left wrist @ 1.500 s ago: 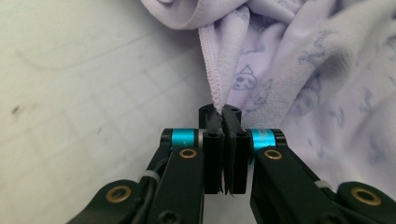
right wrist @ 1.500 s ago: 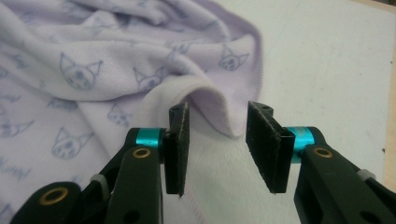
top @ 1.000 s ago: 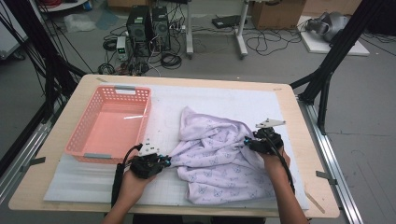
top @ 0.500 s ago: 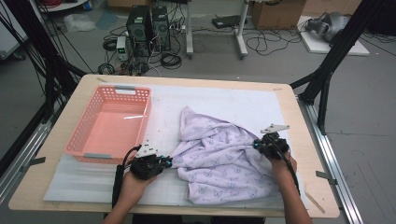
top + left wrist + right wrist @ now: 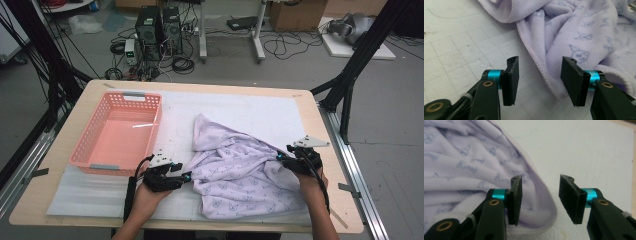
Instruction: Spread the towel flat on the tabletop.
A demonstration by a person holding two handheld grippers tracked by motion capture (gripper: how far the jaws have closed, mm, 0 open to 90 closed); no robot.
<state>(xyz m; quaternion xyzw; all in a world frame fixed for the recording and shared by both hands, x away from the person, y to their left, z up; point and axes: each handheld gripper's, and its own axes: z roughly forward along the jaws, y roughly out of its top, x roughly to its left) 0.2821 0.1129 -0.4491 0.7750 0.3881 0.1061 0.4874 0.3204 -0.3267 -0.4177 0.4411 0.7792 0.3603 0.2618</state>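
Note:
A lilac cloth with a small printed pattern lies crumpled on the white mat, right of centre. My left gripper rests at the cloth's left edge. In the left gripper view the jaws have just been opening and now stand apart, with the stitched hem lying loose between them on the mat. My right gripper sits at the cloth's right edge. Its jaws have also just been opening. The cloth's folded edge lies between them without being pressed.
An empty pink basket stands on the mat's left side, just beyond my left hand. The white gridded mat covers most of the wooden table. Computers and cables sit on the floor behind the table.
My right hand has moved to the right, and the cloth's right edge has been drawn out with it. The left hand has stayed where it was.

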